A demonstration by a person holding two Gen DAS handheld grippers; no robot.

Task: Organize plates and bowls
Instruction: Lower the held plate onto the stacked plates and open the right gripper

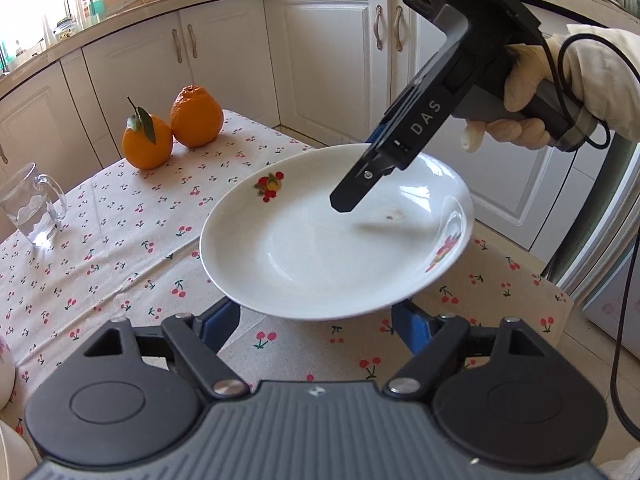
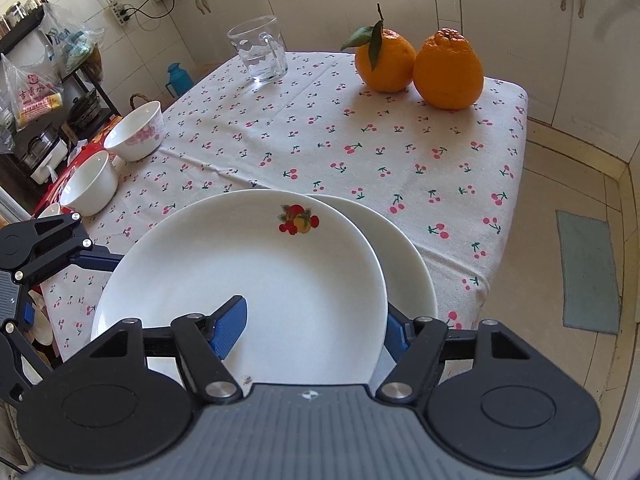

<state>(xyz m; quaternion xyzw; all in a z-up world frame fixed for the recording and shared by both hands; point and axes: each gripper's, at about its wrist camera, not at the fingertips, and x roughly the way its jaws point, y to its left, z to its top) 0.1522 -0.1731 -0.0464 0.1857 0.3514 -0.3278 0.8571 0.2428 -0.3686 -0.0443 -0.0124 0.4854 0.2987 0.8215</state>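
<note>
A white plate with fruit prints (image 1: pixel 336 240) hangs above the cherry tablecloth (image 1: pixel 120 248), held by its far rim in my right gripper (image 1: pixel 362 184), which is shut on it. In the right wrist view this plate (image 2: pixel 248 280) sits between the blue fingers (image 2: pixel 230 330), over a second white plate (image 2: pixel 408 264) lying on the table. My left gripper (image 1: pixel 316 320) is open under the near rim, its blue fingers (image 1: pixel 220 320) apart; it also shows at the left of the right wrist view (image 2: pixel 100 260). Two white bowls (image 2: pixel 138 132) (image 2: pixel 90 184) stand at the table's left edge.
Two oranges (image 2: pixel 420 66) and a glass mug (image 2: pixel 260 50) stand at the far side of the table. White cabinets (image 1: pixel 320 48) line the wall behind. The table's right edge (image 2: pixel 508 200) drops to a tiled floor with a mat (image 2: pixel 588 272).
</note>
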